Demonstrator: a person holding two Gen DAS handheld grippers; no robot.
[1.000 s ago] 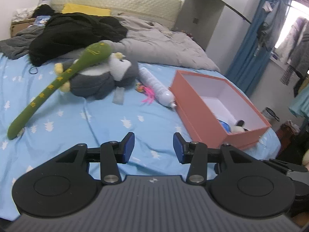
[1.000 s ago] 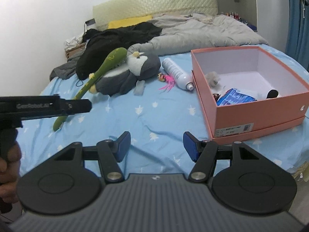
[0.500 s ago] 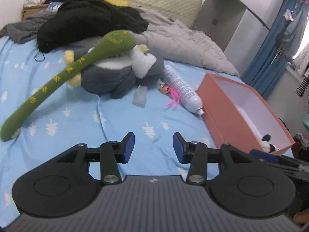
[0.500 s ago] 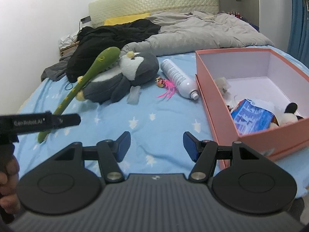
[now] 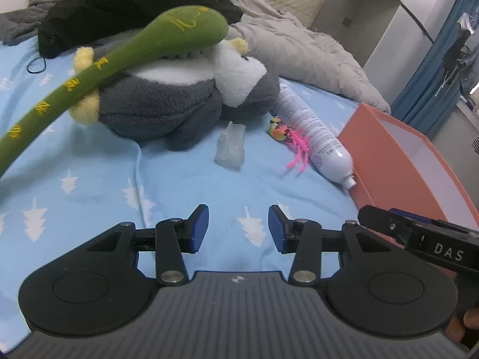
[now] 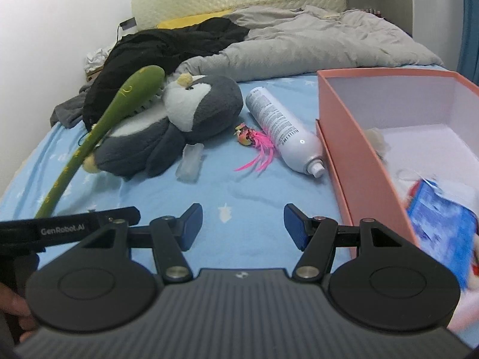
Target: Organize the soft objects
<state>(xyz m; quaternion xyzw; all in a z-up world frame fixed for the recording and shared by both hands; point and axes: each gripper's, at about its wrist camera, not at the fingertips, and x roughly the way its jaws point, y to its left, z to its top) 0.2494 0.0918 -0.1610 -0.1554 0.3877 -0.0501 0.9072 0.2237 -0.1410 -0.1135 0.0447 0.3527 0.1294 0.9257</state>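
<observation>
Fingers on both tools sit partly spread with nothing between them: left gripper (image 5: 238, 229) and right gripper (image 6: 243, 227) just hover over the blue star-print bedsheet (image 6: 254, 191). Grey penguin plush (image 6: 179, 119) lies further up the bed with a long green plush (image 6: 98, 137) draped across it, its tail end cut off in the left view. White spray can (image 6: 284, 131) lies next to the orange box (image 6: 353, 155); stuff inside is blurry. Crumpled grey duvet (image 6: 314, 45) behind.
</observation>
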